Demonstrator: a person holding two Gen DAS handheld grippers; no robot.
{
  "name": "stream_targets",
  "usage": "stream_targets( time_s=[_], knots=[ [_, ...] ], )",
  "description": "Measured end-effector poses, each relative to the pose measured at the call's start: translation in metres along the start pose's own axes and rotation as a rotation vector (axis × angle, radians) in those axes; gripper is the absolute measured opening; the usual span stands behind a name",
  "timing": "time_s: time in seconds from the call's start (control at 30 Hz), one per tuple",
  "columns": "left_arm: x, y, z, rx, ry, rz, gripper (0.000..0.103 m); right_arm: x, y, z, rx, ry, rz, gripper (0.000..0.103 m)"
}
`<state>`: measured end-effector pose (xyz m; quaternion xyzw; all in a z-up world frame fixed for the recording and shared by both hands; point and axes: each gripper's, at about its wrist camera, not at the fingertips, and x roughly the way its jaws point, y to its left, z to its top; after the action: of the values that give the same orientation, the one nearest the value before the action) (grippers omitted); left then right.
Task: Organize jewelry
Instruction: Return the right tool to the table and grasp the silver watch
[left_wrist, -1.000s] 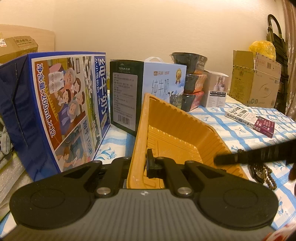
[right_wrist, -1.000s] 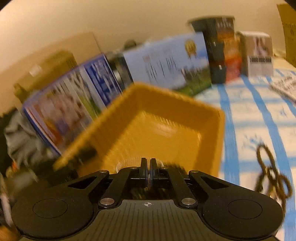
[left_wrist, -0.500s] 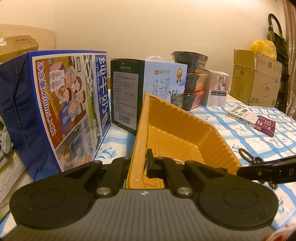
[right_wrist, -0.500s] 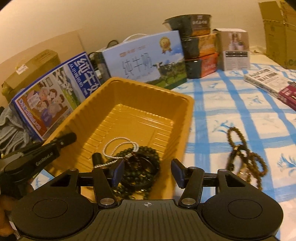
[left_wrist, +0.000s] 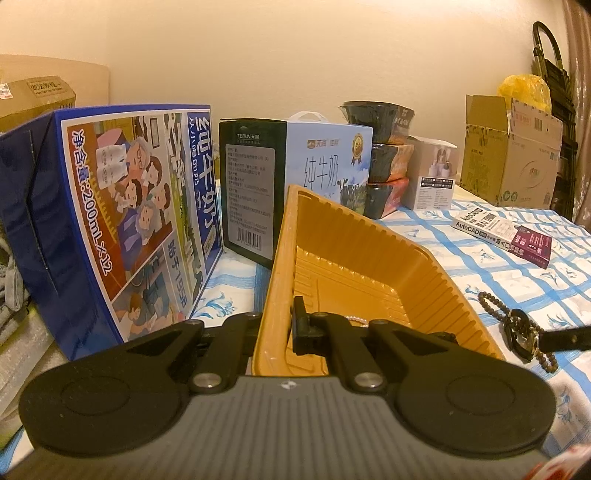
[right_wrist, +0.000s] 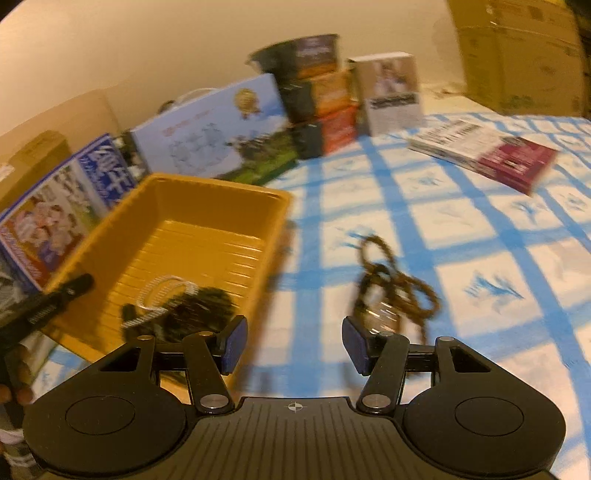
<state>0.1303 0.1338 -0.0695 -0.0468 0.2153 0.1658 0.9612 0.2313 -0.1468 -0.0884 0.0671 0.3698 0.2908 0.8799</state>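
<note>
Heading for next pickup: right gripper (right_wrist: 293, 345) aimed at the cloth just short of the brown bead string (right_wrist: 397, 291).
Right gripper state: jaws roughly half open after just opening, nothing between the pads, nothing held.
Left gripper state: left gripper (left_wrist: 282, 328) fully closed, pinching the near wall of the yellow tray (left_wrist: 369, 266); holding it steady, as judged.
Already in tray: white bead bracelet (right_wrist: 166, 290) and dark bead bracelet (right_wrist: 205, 314) at the near end of the tray floor.
Still out: brown bead string on the checked tablecloth (right_wrist: 480, 236), just right of the tray, tangled with a watch (left_wrist: 521, 332).
Risk, tangle: likely grabbing one loop only; watch then dangling or dropping off on the lift.
Risk, cloth: pinching soft fabric under the beads; lifting the cloth, dragging the string along.
Risk, width: half-open jaws possibly too narrow for the whole clump; pushing it away instead of straddling it.
Risk, aim: right view motion-blurred, so fast approach; overshooting or clipping the tray wall plausible.
Risk, tray: light plastic held at one edge only; tipping or sliding if bumped, spilling the bracelets.
Risk, crowding: book (left_wrist: 502, 236) and milk cartons (left_wrist: 110, 218) well clear; no concern.
Unknown: watch clasp state, too small and blurred to tell.
</note>
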Motion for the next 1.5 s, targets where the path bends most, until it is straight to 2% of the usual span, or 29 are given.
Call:
stream_targets(
  time_s=[0.27, 0.47, 0.8, 1.0, 1.13, 1.23, 1.5],
  knots=[
    [0.000, 0.000, -0.001, 0.000, 0.001, 0.001, 0.004, -0.002, -0.031, -0.018, 0.040, 0.021, -0.088, 0.057],
    [0.000, 0.000, -0.001, 0.000, 0.001, 0.002, 0.004, 0.010, -0.031, -0.011, -0.006, -0.027, -0.114, 0.057],
    [0.000, 0.001, -0.002, 0.001, 0.002, 0.000, 0.004, 0.045, -0.013, -0.012, -0.161, -0.041, -0.172, 0.056],
    [0.000, 0.001, -0.002, 0.001, 0.002, 0.000, 0.004, 0.062, -0.005, -0.016, -0.256, -0.049, -0.243, 0.044],
    [0.000, 0.001, -0.002, 0.001, 0.003, 0.000, 0.004, 0.069, -0.009, -0.017, -0.259, -0.038, -0.259, 0.038],
    [0.001, 0.001, -0.002, 0.001, 0.003, -0.001, 0.004, 0.070, -0.010, -0.017, -0.292, -0.035, -0.255, 0.029],
    [0.001, 0.001, -0.002, 0.001, 0.003, -0.001, 0.004, 0.055, -0.011, -0.015, -0.238, -0.016, -0.191, 0.028]
  ],
)
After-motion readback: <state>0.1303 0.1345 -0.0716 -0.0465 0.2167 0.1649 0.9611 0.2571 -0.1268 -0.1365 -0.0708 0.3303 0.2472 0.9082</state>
